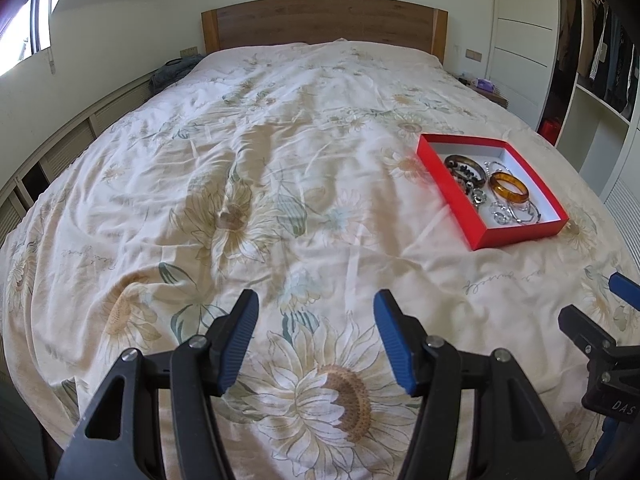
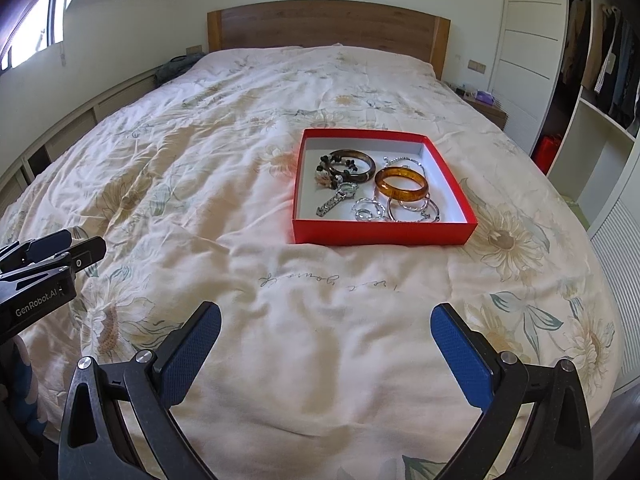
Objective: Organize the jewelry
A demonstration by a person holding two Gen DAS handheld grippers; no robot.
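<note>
A shallow red box with a white inside lies on the bed, seen ahead in the right wrist view and at the right in the left wrist view. It holds an amber bangle, a dark brown bangle, a silver watch, thin silver bangles and a silver chain. My left gripper is open and empty above the quilt, well left of the box. My right gripper is open wide and empty, short of the box's near wall.
The floral quilt covers the whole bed up to a wooden headboard. A wardrobe with hanging clothes stands at the right. A nightstand sits by the headboard. Low cabinets line the left wall under a window.
</note>
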